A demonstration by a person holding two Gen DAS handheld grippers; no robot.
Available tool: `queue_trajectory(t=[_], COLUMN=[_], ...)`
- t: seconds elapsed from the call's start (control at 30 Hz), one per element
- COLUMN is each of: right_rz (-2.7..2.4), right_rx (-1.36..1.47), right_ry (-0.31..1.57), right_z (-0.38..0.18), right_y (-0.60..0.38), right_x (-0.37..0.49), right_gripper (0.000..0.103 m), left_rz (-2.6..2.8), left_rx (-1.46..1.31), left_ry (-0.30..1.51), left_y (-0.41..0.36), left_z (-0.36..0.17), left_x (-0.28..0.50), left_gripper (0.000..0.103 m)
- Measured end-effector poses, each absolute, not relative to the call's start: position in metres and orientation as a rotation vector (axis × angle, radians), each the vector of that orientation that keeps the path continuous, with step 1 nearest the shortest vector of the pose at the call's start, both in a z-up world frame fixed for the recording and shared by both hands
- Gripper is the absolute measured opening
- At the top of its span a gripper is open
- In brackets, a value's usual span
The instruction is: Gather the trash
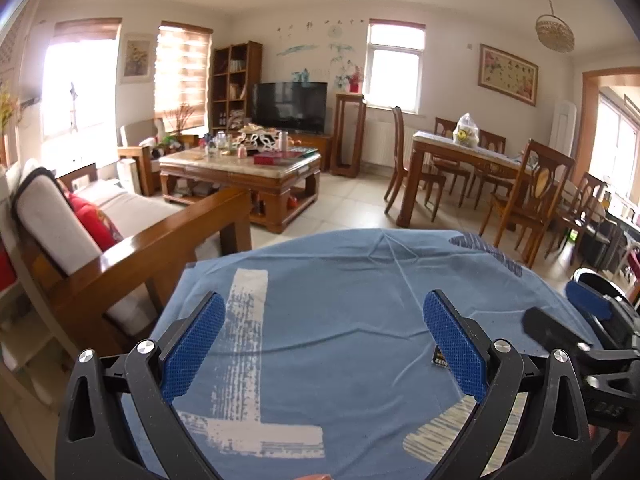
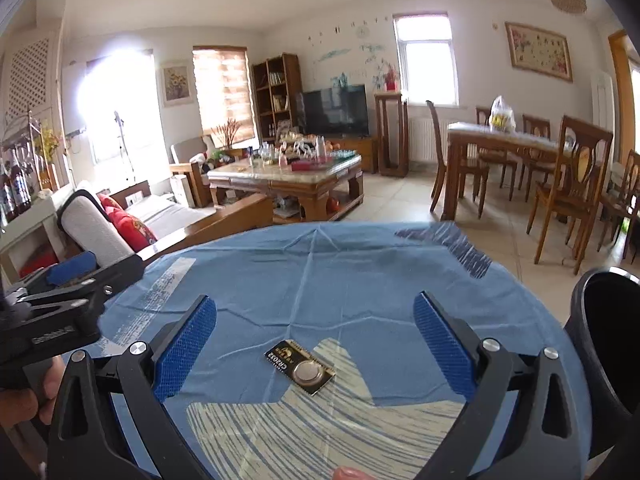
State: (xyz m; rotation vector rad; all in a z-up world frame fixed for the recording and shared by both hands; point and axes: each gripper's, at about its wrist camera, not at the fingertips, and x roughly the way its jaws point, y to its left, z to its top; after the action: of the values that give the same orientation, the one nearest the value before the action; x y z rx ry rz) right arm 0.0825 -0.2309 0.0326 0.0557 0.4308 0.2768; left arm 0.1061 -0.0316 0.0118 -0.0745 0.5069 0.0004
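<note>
A small black battery card holding a silver coin cell (image 2: 301,369) lies flat on the blue printed cloth (image 2: 320,280) of a table. My right gripper (image 2: 316,344) hovers over it, open, the card sitting between and just below its blue pads and touching neither. In the left wrist view only a corner of the card (image 1: 439,358) peeks out beside the right pad. My left gripper (image 1: 324,340) is open above bare cloth, left of the card. A black bin (image 2: 600,344) stands at the table's right edge.
The right gripper (image 1: 568,314) shows at the right of the left wrist view, the left gripper (image 2: 68,280) at the left of the right wrist view. Beyond the table are a wooden sofa (image 1: 132,248), a cluttered coffee table (image 1: 240,168) and dining chairs (image 1: 532,200).
</note>
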Motion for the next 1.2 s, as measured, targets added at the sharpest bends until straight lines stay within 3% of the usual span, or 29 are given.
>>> queue_trajectory(t=[0.33, 1.2], right_rz=[0.247, 0.23], right_rx=[-0.047, 0.022], right_ry=[0.351, 0.408], right_z=[0.035, 0.028], right_y=[-0.221, -0.243], right_x=[0.076, 0.086], right_gripper=[0.098, 0.098], left_rz=[0.033, 0.075], left_rx=[-0.063, -0.052], left_ry=[0.533, 0.55], left_y=[-0.036, -0.043], left_z=[-0.006, -0.008], left_x=[0.116, 0.116], left_gripper=[0.098, 0.098])
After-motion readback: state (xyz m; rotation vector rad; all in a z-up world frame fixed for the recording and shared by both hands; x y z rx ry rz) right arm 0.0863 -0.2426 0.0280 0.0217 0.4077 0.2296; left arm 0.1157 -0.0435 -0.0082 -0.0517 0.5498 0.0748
